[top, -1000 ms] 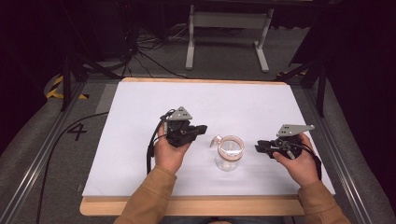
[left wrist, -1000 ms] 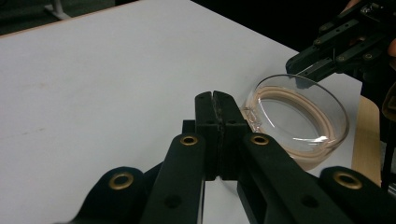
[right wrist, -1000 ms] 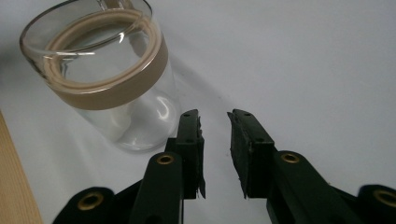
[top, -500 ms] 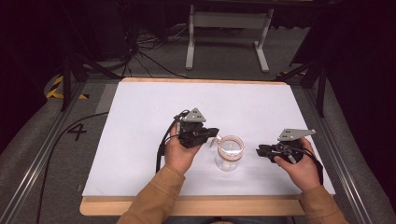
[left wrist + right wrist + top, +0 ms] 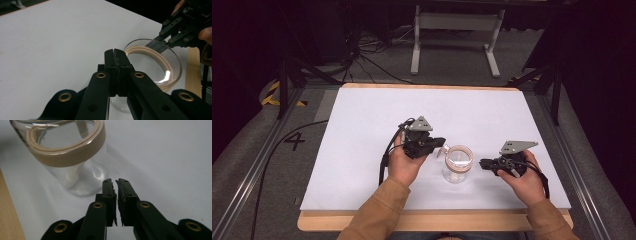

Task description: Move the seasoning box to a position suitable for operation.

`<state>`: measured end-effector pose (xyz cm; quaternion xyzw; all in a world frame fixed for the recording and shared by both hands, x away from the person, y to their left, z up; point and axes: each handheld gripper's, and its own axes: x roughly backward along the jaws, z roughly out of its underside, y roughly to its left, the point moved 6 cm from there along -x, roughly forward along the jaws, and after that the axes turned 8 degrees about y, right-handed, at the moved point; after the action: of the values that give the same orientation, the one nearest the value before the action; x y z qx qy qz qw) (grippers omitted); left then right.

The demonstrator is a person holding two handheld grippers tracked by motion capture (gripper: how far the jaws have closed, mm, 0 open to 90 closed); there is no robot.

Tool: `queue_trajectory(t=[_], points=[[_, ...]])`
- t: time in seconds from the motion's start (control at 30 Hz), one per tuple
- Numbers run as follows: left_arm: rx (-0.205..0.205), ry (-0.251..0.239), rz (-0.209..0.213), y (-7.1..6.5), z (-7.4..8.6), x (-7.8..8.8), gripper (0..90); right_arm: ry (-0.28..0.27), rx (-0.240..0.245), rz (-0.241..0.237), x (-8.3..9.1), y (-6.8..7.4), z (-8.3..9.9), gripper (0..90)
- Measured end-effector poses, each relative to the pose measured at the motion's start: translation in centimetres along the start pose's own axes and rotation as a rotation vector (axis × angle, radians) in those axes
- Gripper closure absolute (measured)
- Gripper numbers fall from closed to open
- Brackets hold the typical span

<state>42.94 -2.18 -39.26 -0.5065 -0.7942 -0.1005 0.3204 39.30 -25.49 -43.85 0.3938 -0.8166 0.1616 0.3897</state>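
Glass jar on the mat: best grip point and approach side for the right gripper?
Judging by its pose, take the glass jar at the tan band round its open mouth, one jaw inside, one outside. It stands upright and its clear wall below looks wide and slick. Come from its right, where the right gripper sits; that gripper's jaws have just been closing on nothing, so reopen first.

The left gripper (image 5: 443,145) is held level in the left hand (image 5: 404,162), jaws pressed fully together; the right gripper (image 5: 482,163) is held low in the right hand (image 5: 524,180), its jaws just closing to a narrow slit, nothing gripped between them.
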Motion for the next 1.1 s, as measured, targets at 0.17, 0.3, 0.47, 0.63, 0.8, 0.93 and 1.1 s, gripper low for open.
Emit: queue_trajectory(t=[0.17,0.3,0.47,0.63,0.8,0.93,1.1], points=[[0.012,0.02,-0.003,0.3,0.5,0.2,89.8,-0.002,0.018,-0.018,-1.1,0.5,-0.4,89.3],[0.037,0.052,0.001,0.8,1.1,0.0,89.8,0.003,0.029,-0.023,-1.4,0.8,-0.7,89.5],[0.022,0.151,-0.011,0.7,2.0,-0.8,89.8,-0.013,0.023,-0.03,-1.1,0.5,-1.0,89.5],[0.005,0.224,-0.013,0.6,2.5,-1.5,89.8,-0.017,0.021,-0.036,-1.0,0.5,-1.1,89.6],[0.007,0.257,-0.016,0.6,2.7,-1.8,89.8,-0.017,0.019,-0.039,-0.9,0.6,-1.1,89.5],[0.003,0.284,-0.022,0.5,2.9,-2.3,89.8,-0.018,0.023,-0.039,-1.0,0.7,-1.1,89.5],[0.006,0.296,-0.039,0.9,2.9,-2.4,89.8,-0.019,0.023,-0.035,-0.9,0.7,-1.0,89.3]])
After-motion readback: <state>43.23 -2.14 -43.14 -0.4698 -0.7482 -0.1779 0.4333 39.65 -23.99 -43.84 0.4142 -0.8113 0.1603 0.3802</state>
